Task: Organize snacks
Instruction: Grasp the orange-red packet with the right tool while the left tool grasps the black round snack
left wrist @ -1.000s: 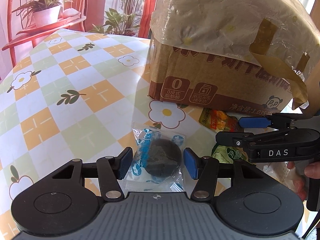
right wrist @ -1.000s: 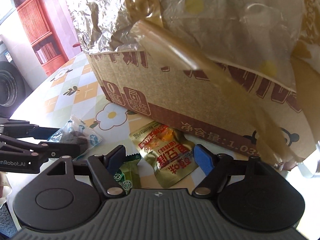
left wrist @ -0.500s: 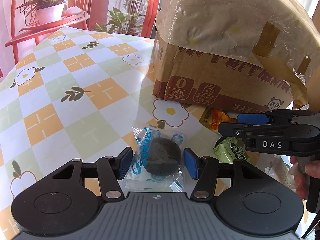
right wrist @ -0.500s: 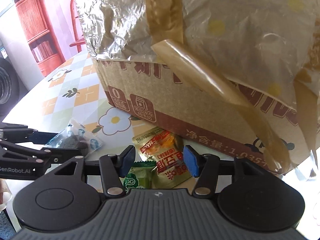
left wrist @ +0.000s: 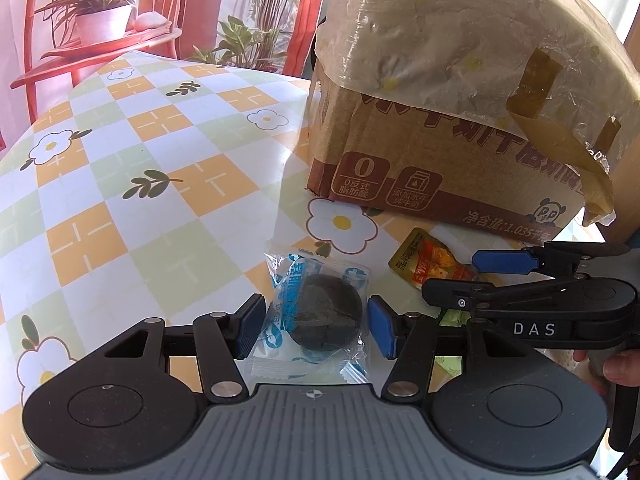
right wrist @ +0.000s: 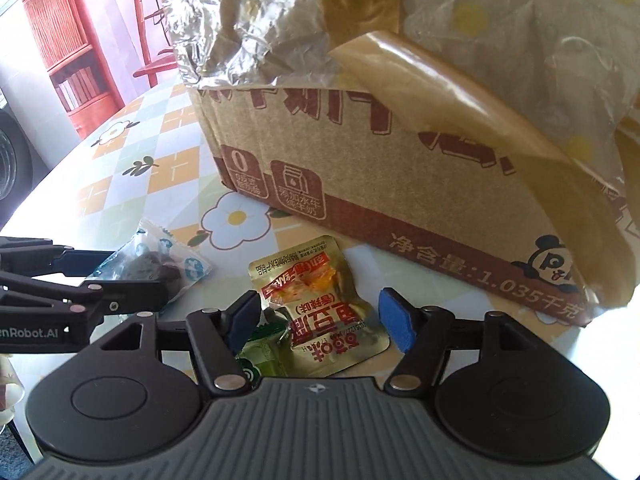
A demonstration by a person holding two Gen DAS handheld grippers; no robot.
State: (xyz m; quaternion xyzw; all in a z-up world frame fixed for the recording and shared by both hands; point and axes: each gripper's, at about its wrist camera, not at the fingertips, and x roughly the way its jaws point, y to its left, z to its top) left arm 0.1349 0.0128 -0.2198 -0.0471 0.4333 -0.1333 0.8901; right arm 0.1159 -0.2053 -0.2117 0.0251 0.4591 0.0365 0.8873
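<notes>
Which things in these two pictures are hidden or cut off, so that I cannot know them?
- Inside of the cardboard box: hidden in both views by the taped plastic sheet over its top.
- Green packet: mostly hidden in the right wrist view by the right gripper and the gold packet.
- Person's hand: cut off by the left wrist view's right edge.
- Cookie packet: its near end is hidden by the left gripper.

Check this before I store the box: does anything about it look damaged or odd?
Yes. The brown cardboard box is wrapped on top in crinkled clear plastic film, and a wide strip of tan packing tape has peeled loose, curling down across its printed front. The small snack packets lying before it look intact.
</notes>
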